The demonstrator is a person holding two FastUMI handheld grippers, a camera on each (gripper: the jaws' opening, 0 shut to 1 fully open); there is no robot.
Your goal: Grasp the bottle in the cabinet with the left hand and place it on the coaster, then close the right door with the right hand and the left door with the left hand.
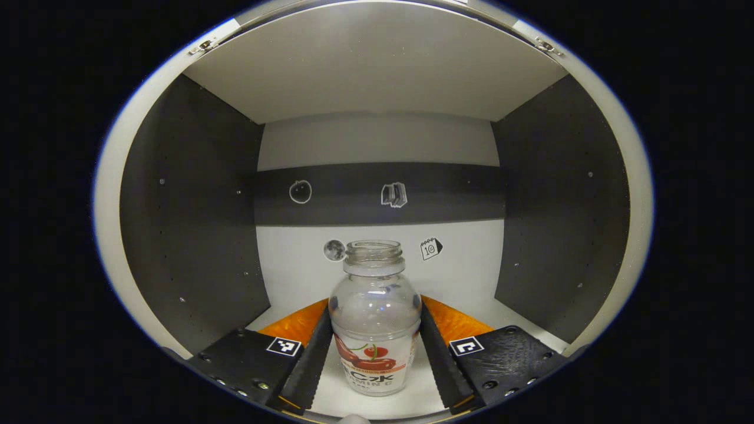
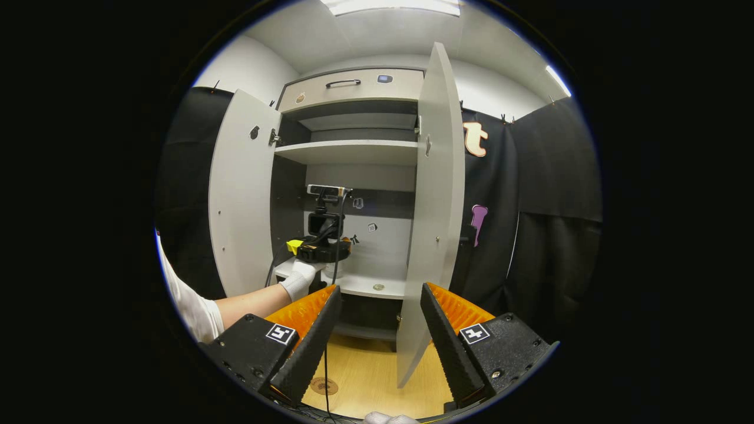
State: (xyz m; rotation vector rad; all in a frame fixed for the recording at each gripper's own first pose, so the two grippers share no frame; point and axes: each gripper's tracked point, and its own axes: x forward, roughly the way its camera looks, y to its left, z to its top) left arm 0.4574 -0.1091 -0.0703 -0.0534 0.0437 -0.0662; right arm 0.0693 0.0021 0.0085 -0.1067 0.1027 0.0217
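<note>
The left gripper [image 1: 375, 353] sits inside the cabinet [image 1: 188, 224], its ridged fingers [image 1: 309, 359] spread on either side of the bottle [image 1: 374, 321], close to it, though contact cannot be confirmed. The bottle is clear plastic, uncapped, round-shouldered, upright on the pale shelf [image 1: 471, 294], with a red fruit picture on its label. Small stickers dot the back wall. The right gripper [image 2: 377, 335] hangs open, well back from the cabinet, facing the open right door [image 2: 436, 212] and left door [image 2: 241, 194]. A round coaster [image 2: 324, 386] lies near on the wooden table [image 2: 377, 365].

Calendar sticker [image 1: 431, 248] on cabinet back wall, center-right of left gripper view, shows "10". Bottle [image 1: 375, 318] label at bottom center has partly legible big letters, approx. "C2K"; rest unreadable.
</note>
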